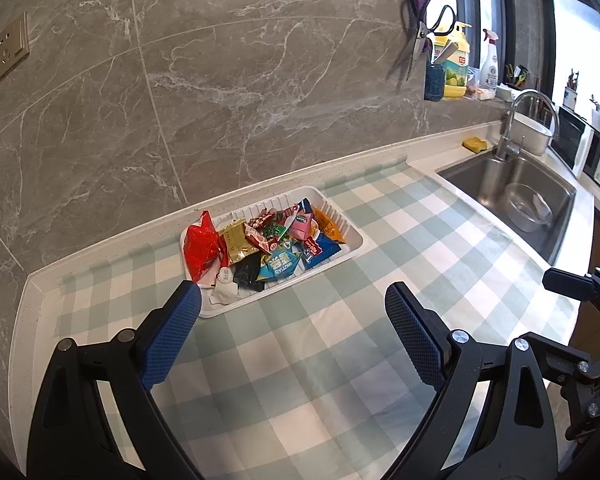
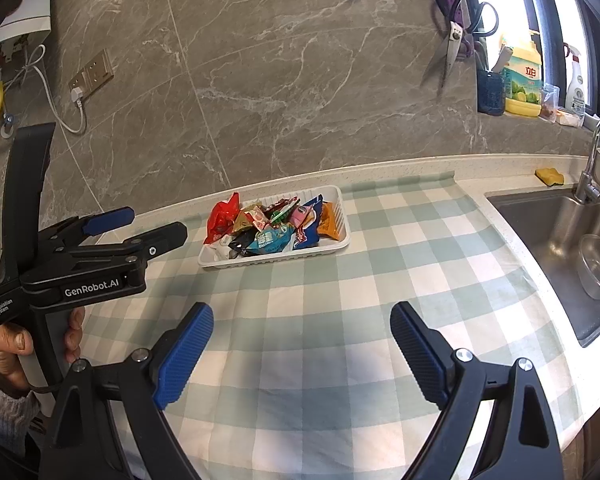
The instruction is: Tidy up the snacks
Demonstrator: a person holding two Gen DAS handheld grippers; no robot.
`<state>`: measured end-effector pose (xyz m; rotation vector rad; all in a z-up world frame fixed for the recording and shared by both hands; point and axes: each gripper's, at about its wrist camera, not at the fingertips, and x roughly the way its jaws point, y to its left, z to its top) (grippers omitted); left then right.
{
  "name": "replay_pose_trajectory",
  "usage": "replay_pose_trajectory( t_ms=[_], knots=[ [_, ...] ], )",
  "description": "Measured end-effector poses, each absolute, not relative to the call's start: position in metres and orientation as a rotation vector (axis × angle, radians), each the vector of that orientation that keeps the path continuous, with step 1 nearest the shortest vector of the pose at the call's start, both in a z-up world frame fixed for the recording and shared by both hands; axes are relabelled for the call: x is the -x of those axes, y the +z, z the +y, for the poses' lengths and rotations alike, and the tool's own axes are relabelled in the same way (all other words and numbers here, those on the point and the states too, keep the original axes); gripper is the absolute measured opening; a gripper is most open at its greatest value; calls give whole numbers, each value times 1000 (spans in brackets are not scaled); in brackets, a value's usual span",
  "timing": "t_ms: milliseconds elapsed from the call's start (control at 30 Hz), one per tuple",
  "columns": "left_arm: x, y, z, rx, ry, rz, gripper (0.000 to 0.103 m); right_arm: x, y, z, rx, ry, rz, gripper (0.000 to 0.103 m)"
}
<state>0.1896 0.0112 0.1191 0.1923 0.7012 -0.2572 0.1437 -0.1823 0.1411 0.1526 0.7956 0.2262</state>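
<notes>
Left gripper (image 1: 292,300): jaws spread wide, nothing between the blue pads, held above the checked cloth (image 1: 340,360). Its left fingertip overlaps the near-left corner of the white tray (image 1: 356,246) in the left wrist view; contact cannot be judged. From the right wrist view the same tool (image 2: 140,224) sits at left, well short of the tray, jaws parted, gripped by the person's left hand (image 2: 4,352).

Right gripper (image 2: 302,320): jaws likewise spread, empty, over bare cloth nearer than the tray.

Tray (image 2: 342,216): on the far part of the cloth, close to the raised counter edge below the grey marble wall. Holds a heap of snack packets (image 1: 268,244): a red wrapper (image 1: 202,250) at the left end standing above the rim, gold beside it, pale blue and black toward the near side, pink mid-far, orange (image 1: 328,228) at the right end. All packets lie within the tray.

Right of the cloth: steel sink (image 1: 512,200) with a clear bowl (image 1: 528,208) inside, faucet (image 1: 520,120) behind, yellow sponge (image 1: 475,145) on the far ledge. Scissors (image 1: 418,36) hang on the wall.
</notes>
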Motion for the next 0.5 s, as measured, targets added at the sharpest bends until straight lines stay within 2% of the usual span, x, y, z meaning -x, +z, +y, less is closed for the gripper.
replay_pose_trajectory(
  t_ms=[500],
  knots=[
    [-189,115,10,-194,-263,713,94,-142,141,-181,-154,225,798,95]
  ],
)
